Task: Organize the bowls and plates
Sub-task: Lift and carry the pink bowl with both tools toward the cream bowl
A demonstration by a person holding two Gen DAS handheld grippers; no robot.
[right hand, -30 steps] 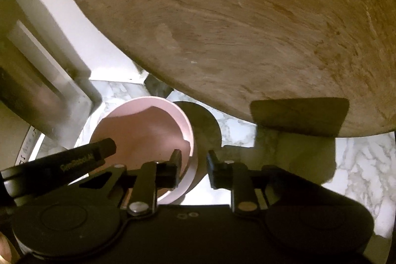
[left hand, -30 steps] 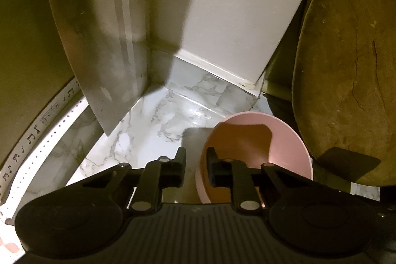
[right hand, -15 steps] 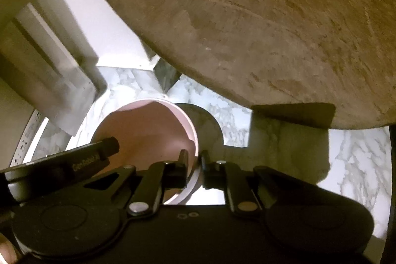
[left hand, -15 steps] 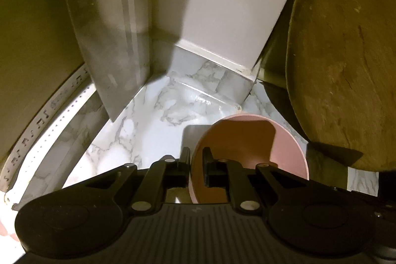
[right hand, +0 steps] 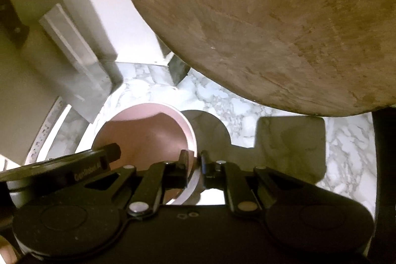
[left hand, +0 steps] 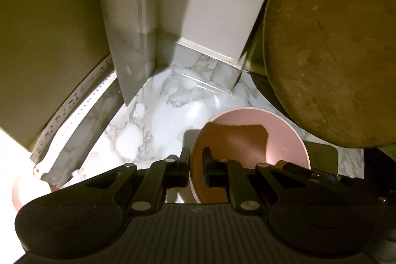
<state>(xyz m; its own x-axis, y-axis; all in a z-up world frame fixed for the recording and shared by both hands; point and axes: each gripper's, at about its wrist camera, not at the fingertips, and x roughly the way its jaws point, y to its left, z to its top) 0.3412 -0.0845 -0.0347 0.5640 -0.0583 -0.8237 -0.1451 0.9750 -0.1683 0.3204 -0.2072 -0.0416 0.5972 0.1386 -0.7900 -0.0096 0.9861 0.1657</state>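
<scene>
A pink bowl (left hand: 250, 140) is held over the marble counter (left hand: 153, 120). My left gripper (left hand: 196, 165) is shut on the bowl's left rim, one finger outside and one inside. My right gripper (right hand: 197, 165) is shut on the bowl's right rim; the bowl shows in the right wrist view (right hand: 148, 137). The left gripper's body (right hand: 61, 170) shows across the bowl's near side there. A second pink dish (left hand: 27, 192) peeks in at the lower left of the left wrist view.
A large round wooden board (left hand: 331, 46) leans upright on the right, also seen in the right wrist view (right hand: 272, 21). A white appliance (left hand: 217, 4) and a metal panel (left hand: 128, 36) stand at the back corner. A perforated strip (left hand: 74, 105) edges the counter's left side.
Both grippers have closed from open onto the bowl's rim. The bowl and both grippers have drawn back from the back corner, and the bowl's shadow is wider.
</scene>
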